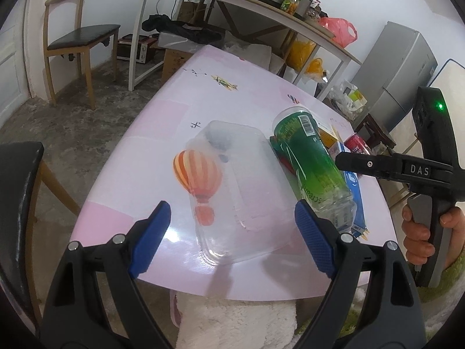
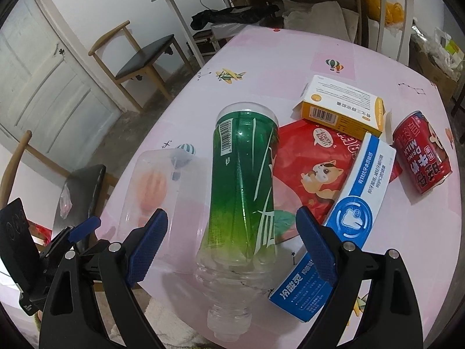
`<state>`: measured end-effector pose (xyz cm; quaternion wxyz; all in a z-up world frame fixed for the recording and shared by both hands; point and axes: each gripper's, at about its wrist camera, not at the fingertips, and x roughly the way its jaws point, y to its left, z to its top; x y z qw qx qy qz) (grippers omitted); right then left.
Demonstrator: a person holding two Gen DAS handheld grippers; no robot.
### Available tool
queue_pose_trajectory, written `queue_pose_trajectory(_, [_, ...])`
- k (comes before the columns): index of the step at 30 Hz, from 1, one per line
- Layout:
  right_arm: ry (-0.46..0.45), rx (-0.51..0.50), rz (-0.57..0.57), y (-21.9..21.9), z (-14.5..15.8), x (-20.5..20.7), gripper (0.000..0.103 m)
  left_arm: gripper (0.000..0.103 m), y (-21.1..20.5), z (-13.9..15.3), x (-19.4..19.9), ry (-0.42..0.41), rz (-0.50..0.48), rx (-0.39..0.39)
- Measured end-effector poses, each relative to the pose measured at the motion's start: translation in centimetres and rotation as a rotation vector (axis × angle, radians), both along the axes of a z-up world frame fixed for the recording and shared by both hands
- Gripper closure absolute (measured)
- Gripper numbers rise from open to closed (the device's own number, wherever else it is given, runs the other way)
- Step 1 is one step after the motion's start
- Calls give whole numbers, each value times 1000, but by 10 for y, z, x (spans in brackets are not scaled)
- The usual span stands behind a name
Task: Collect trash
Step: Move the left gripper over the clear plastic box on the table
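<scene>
Trash lies on a pink table (image 1: 162,116). A clear plastic tray (image 1: 241,192) lies flat in the left wrist view, and my left gripper (image 1: 232,232) hangs open over its near end, touching nothing. Beside the tray lies an empty green-labelled bottle (image 2: 247,180) on its side, neck toward me. My right gripper (image 2: 232,238) is open with its blue pads on either side of the bottle's lower body, apart from it. Right of the bottle are a red snack bag (image 2: 314,168), a blue-white box (image 2: 343,224), a yellow box (image 2: 343,104) and a red milk can (image 2: 421,151).
A person's hand (image 1: 418,238) holds the right gripper's handle at the table's right edge. Wooden chairs (image 1: 78,37) stand on the left. A white shelf table (image 1: 261,8) with jars and bags stands behind, a grey fridge (image 1: 398,75) at the right. White fleece (image 1: 238,320) shows below the near table edge.
</scene>
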<state>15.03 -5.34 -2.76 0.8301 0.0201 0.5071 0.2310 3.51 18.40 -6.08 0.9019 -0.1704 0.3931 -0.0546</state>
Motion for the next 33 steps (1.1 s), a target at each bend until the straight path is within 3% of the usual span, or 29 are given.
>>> queue_pose_trajectory(33, [14, 17, -25, -10, -4, 3, 16, 20, -6, -6, 11, 19, -14, 5])
